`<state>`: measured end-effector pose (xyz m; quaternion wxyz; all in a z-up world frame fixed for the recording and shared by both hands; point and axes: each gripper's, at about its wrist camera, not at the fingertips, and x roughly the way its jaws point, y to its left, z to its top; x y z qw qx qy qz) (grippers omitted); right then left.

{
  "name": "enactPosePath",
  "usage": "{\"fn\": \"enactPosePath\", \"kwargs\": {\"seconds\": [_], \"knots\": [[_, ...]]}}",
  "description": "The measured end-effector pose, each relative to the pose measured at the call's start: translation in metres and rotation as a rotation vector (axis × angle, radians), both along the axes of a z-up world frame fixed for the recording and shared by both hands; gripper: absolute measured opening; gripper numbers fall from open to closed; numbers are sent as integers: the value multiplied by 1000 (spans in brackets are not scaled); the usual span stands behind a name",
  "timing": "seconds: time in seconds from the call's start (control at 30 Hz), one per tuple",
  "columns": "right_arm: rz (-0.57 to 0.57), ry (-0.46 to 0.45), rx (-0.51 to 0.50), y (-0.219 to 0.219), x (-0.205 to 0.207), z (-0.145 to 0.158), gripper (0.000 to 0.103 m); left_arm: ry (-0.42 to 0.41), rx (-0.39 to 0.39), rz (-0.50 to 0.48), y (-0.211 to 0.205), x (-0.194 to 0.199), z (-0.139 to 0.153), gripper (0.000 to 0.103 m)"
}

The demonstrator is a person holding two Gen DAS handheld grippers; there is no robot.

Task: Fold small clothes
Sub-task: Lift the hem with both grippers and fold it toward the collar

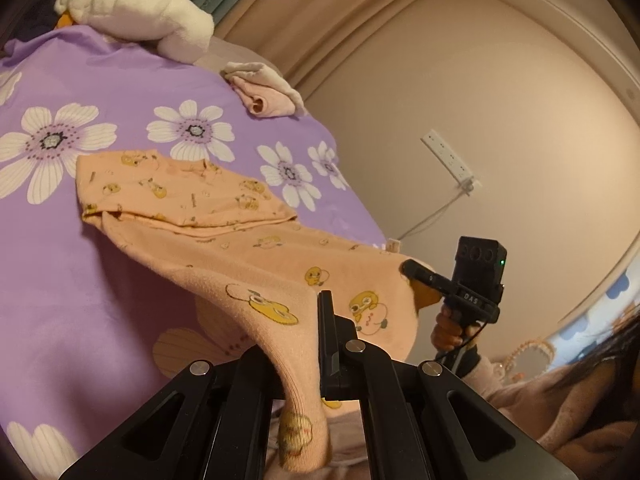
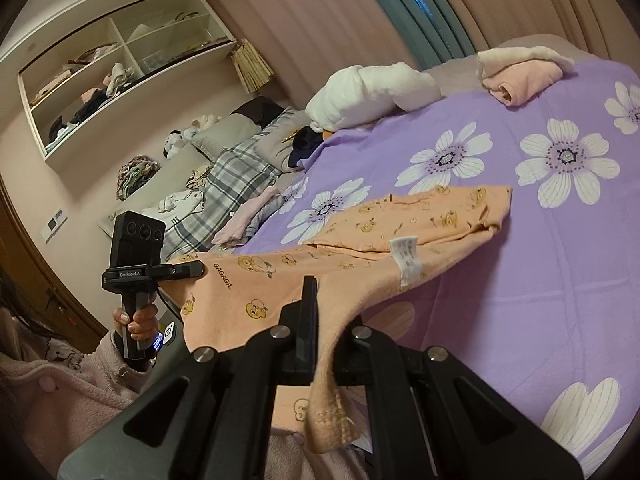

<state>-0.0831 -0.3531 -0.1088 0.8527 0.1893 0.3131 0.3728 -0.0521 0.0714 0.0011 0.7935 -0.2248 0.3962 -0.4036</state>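
Note:
A small peach garment with yellow duck prints [image 1: 224,240] lies partly on the purple flowered bedspread [image 1: 120,92], its far part folded flat, its near part lifted. My left gripper [image 1: 316,344] is shut on one near corner of the garment. My right gripper [image 1: 412,270] is shut on the other near corner and holds it up off the bed. In the right wrist view the garment [image 2: 360,232] stretches from the bed to my right gripper [image 2: 320,320], and my left gripper [image 2: 196,270] pinches its left edge. A white care label [image 2: 408,258] shows.
A folded pink and white garment [image 1: 264,92] lies at the bed's far edge. A white plush toy [image 1: 136,4] sits at the head end. Pillows and loose clothes [image 2: 240,176] lie along the bed's left side. A power strip [image 1: 448,156] hangs on the wall.

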Motion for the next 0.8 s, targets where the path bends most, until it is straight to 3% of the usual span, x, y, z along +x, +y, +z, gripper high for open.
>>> {"fn": "enactPosePath", "kwargs": {"seconds": [0.27,0.5,0.8], "knots": [[-28,40,32,-7,6,-7,5,55,-41,67,15,11,-12,0],[-87,145,104,-16,38,-21,6,100,-89,118,20,35,-24,0],[-132,190,133,-11,94,-13,6,113,-136,204,37,81,-24,0]]}}
